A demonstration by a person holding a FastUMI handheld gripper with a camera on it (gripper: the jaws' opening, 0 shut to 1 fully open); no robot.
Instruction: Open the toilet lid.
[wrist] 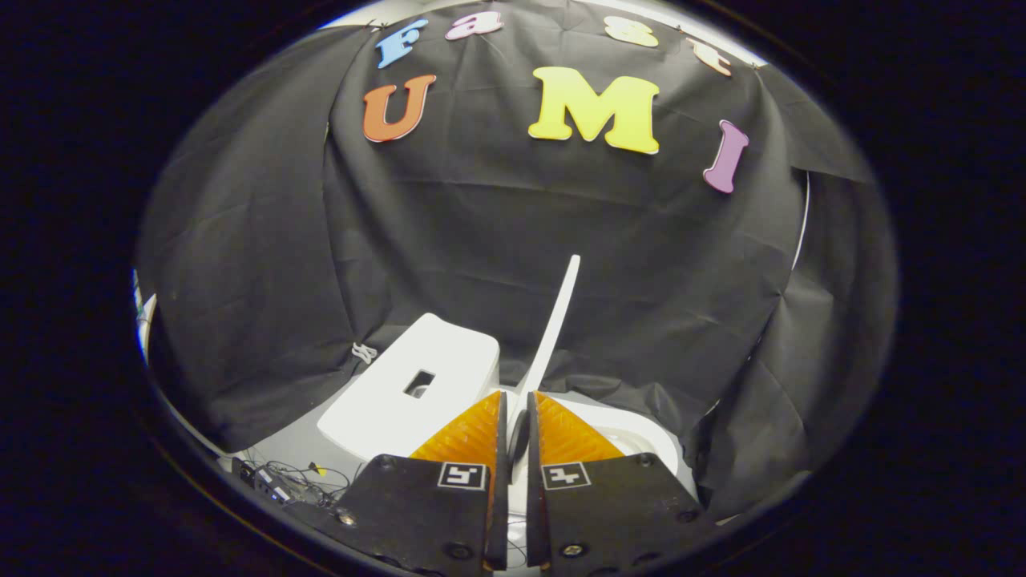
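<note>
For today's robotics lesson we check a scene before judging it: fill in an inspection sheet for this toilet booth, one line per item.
Surface: pale floor beside the toilet, partly hidden by cloth.
Job's things: lid raised, seen edge-on, rising from between the fingers; tank behind it; bowl rim beyond the fingers.
Clutter: small white object by the tank, too small to identify.
Grippers: gripper shut on lid, both fingers pressing its lower edge.
Cables: tangle of wires and a dark box on the floor near the tank.
Surroundings: black cloth walls all round.
</note>
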